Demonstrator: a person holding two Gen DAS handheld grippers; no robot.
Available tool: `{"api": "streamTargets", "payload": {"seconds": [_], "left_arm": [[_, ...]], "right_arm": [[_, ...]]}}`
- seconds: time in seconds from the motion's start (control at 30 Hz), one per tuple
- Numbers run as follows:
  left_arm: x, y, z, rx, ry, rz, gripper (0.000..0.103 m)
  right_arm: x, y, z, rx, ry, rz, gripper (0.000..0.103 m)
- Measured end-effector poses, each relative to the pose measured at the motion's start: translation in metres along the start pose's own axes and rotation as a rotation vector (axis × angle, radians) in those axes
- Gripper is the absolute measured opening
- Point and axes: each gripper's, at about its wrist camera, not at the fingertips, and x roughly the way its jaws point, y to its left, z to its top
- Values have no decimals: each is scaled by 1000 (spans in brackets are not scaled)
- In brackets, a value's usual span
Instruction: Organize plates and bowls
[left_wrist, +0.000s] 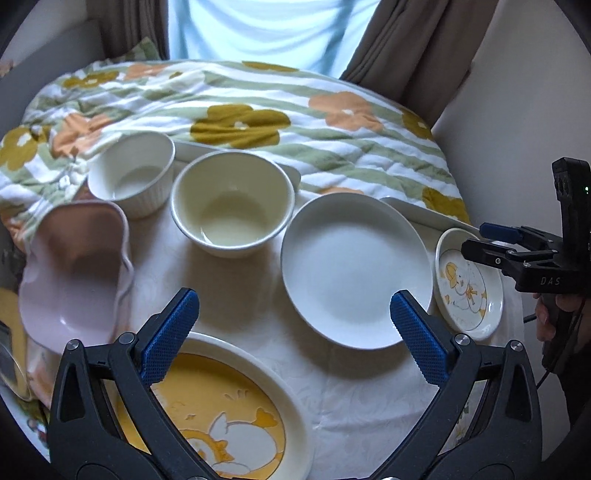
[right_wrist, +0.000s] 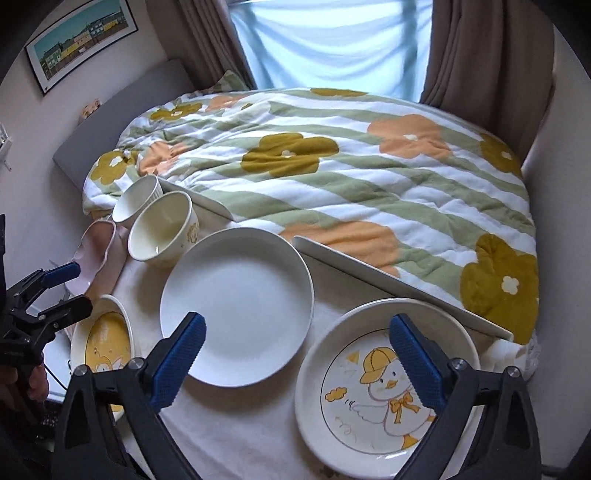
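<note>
On the white-clothed table (left_wrist: 236, 295) stand a ribbed white ramekin (left_wrist: 131, 173), a cream bowl (left_wrist: 232, 206), a pink wavy bowl (left_wrist: 74, 273), a plain white plate (left_wrist: 354, 269), a yellow duck plate (left_wrist: 221, 410) and a small duck plate (left_wrist: 469, 284). My left gripper (left_wrist: 293, 325) is open above the yellow duck plate's far rim. My right gripper (right_wrist: 297, 350) is open over the small duck plate (right_wrist: 384, 387) and beside the white plate (right_wrist: 236, 306). The right gripper also shows in the left wrist view (left_wrist: 491, 243), the left gripper in the right wrist view (right_wrist: 70, 288).
A flowered quilt (right_wrist: 332, 166) on a bed lies right behind the table. A white tray edge (right_wrist: 388, 277) lines the table's far side. Brown curtains (right_wrist: 480, 55) and a window are at the back, a framed picture (right_wrist: 81, 37) on the left wall.
</note>
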Motion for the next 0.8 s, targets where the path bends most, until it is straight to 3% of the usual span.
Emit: {"api": "streamTargets", "payload": {"seconds": [0.07,0.13,0.3,0.37,0.43,0.57,0.63,0.8], "left_arm": [[23,-2,-2,-19,39,1,97],[42,-3,-4,-22,75,15,78],[77,-3,-11,-51,149,14,64],[85,-3,-13,-58,161,15,60],[91,-3,-14,-65,172,14,49],[96,-3,-14,-68,177,25,44],[97,-4,-13,-62,179,37,33],[98,-8,-9,-56,185,45,27]], "right_arm": [[22,-8,2,-25,48,32,71],[40,-12,3,-57,82,64,62],[67,-11,5,-119,121,118,52],[75,-11,6,-139,131,124,43],[82,-13,7,-150,146,130,35],[89,-13,8,-179,156,135,31],[90,-14,8,-191,156,134,24],[92,-11,7,-233,159,125,18]]}}
